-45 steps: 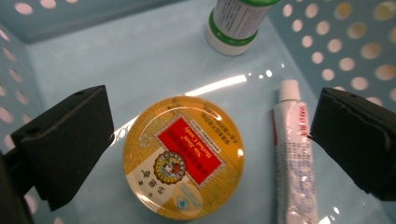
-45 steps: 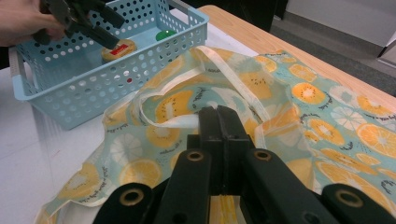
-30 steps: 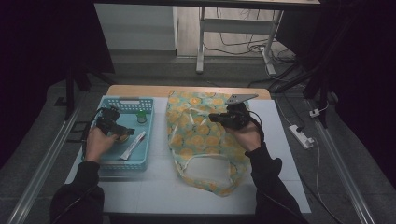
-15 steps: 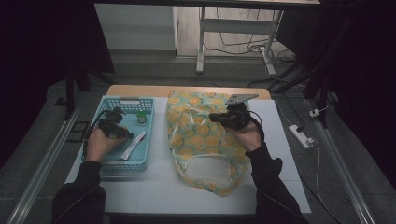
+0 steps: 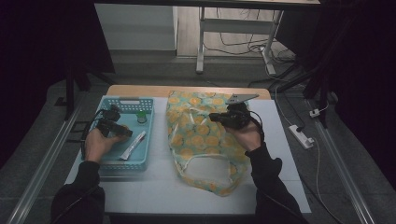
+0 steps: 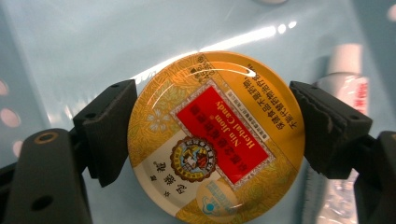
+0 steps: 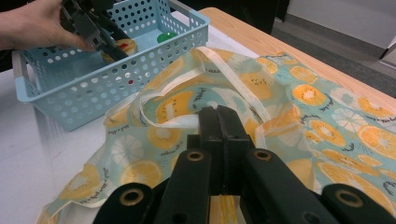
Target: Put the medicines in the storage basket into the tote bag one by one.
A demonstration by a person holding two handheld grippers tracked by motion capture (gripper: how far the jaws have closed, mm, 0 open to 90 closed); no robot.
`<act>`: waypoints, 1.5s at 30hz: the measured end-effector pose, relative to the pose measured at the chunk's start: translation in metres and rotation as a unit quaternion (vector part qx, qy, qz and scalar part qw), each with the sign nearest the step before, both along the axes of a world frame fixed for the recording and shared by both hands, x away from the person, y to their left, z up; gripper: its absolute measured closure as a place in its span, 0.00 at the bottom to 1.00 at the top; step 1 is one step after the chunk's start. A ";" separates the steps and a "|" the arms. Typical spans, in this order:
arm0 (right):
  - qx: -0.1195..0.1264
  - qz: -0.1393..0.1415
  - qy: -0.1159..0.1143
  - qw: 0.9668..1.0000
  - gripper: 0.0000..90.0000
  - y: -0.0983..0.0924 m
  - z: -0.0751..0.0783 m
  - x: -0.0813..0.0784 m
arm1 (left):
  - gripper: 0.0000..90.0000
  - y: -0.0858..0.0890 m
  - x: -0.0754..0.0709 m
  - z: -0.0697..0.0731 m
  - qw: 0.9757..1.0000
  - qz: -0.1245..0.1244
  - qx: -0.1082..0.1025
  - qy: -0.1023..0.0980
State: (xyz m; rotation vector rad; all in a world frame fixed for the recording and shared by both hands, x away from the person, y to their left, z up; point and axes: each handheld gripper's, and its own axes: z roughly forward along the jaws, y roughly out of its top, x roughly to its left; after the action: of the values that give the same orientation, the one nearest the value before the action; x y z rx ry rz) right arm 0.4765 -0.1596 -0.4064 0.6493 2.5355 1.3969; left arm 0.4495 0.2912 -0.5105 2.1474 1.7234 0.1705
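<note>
A round yellow candy tin (image 6: 215, 140) with a red label lies flat on the floor of the light blue basket (image 5: 108, 161) at the left of the table. The left gripper (image 6: 215, 135) reaches down into the basket over it, and its jaws have just been closing, with the tin between them: the left pad sits against the tin's rim and the right pad is at its edge, though I cannot tell for sure that they press. Beside the tin lies a white tube (image 5: 132, 145), nearer the basket's right wall, and a small green-capped thing (image 5: 140, 118) sits toward the far end.

Right of the basket, a fruit-print bag (image 5: 201, 140) patterned with orange slices lies spread out flat on the white table (image 5: 154, 191), its handles toward the near edge. The right gripper (image 7: 218, 122) is held above the bag with its jaws pressed together and nothing between them.
</note>
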 end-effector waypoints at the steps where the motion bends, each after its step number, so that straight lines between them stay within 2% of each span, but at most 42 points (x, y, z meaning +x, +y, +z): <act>1: 0.000 0.000 0.000 1.000 1.00 0.000 0.000 0.000 | 0.22 0.000 -0.001 0.002 1.000 -0.002 -0.003 -0.004; 9: 0.002 -0.001 -0.001 1.000 1.00 0.000 0.000 -0.001 | 0.22 -0.005 -0.010 0.024 0.998 -0.023 -0.019 -0.055; 13: 0.004 -0.001 -0.003 1.000 1.00 0.000 0.001 -0.001 | 0.22 -0.009 -0.016 0.035 0.996 -0.036 -0.025 -0.072; 28: 0.005 -0.002 -0.005 1.000 1.00 0.000 0.001 -0.001 | 0.22 -0.023 -0.038 0.057 0.989 -0.078 -0.058 -0.112; 31: 0.007 -0.001 -0.008 1.000 1.00 0.000 0.001 -0.002 | 0.22 -0.031 -0.045 0.062 0.986 -0.095 -0.065 -0.123; 38: 0.007 0.000 -0.009 1.000 1.00 0.001 0.002 -0.002 | 0.22 -0.050 -0.055 0.072 0.981 -0.123 -0.068 -0.135; 45: 0.008 -0.001 -0.009 1.000 1.00 0.000 0.002 -0.002 | 0.22 -0.072 -0.064 0.077 0.974 -0.160 -0.076 -0.144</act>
State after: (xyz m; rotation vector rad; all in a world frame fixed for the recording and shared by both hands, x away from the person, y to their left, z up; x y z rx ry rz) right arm 0.4745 -0.1593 -0.4045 0.6385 2.5124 1.4172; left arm 0.3859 0.2188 -0.4334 2.1308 1.1774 0.2396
